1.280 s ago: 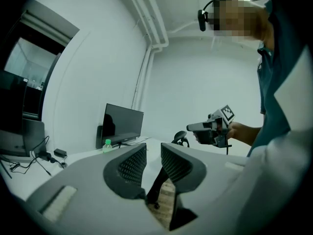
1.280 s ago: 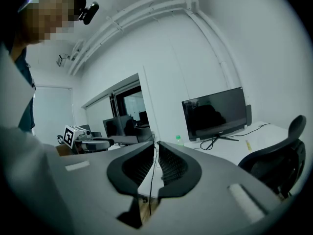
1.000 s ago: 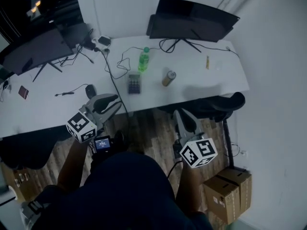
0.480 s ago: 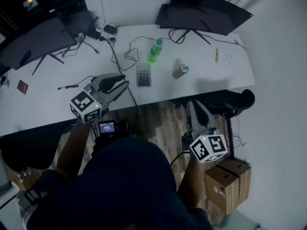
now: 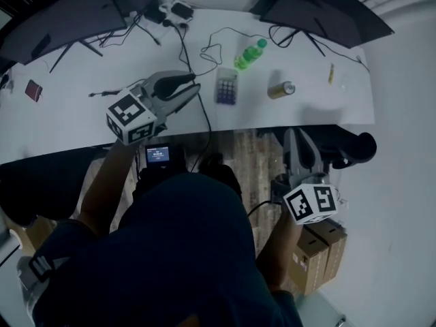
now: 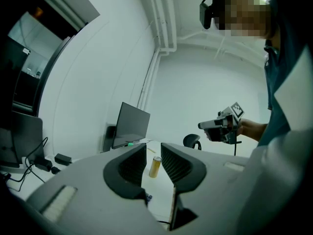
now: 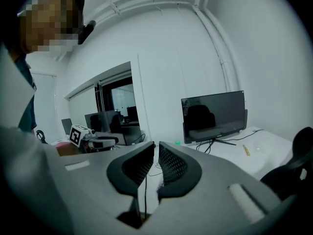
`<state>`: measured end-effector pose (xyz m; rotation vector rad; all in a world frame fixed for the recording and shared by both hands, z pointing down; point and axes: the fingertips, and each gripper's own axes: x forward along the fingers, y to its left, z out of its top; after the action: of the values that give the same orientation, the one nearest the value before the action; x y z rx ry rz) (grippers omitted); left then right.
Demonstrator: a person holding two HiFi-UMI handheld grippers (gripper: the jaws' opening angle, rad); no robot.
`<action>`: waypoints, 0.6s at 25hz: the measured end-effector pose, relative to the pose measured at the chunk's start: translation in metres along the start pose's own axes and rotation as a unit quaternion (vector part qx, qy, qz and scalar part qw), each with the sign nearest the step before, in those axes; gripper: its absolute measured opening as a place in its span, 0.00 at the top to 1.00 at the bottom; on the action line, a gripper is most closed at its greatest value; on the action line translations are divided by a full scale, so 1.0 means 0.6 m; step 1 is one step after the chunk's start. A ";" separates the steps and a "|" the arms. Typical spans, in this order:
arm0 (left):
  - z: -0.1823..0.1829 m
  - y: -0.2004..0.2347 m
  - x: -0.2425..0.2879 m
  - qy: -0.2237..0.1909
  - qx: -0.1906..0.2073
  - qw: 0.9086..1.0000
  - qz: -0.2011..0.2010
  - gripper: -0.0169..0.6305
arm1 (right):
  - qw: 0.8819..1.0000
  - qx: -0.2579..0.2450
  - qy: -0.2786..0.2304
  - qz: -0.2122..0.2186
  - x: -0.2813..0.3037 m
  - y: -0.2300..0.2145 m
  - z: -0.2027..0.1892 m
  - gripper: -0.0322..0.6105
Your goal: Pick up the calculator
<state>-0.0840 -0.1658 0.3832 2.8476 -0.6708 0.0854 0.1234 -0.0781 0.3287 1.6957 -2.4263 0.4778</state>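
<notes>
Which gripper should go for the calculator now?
Left. The left gripper is over the desk, close to the calculator and pointing toward it; the right gripper hangs short of the desk edge.

You've got the calculator lying flat, keys up, on the white desk, near its front edge.

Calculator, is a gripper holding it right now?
No, the calculator lies flat on the white desk, apart from the left gripper beside it.
</notes>
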 end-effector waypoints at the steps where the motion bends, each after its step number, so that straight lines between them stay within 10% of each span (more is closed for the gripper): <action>1: -0.003 0.006 -0.001 -0.001 -0.002 1.000 0.003 0.84 | 1.000 0.000 0.003 0.002 0.007 -0.001 -0.001 0.93; 15: 0.004 0.081 -0.002 0.002 -0.010 0.996 0.088 0.84 | 0.994 -0.012 0.025 0.110 0.159 -0.010 0.024 0.93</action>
<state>-0.1070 -0.2081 0.3899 2.7630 -0.9160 0.1124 0.0961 -0.1697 0.3445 1.3974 -2.5834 0.5082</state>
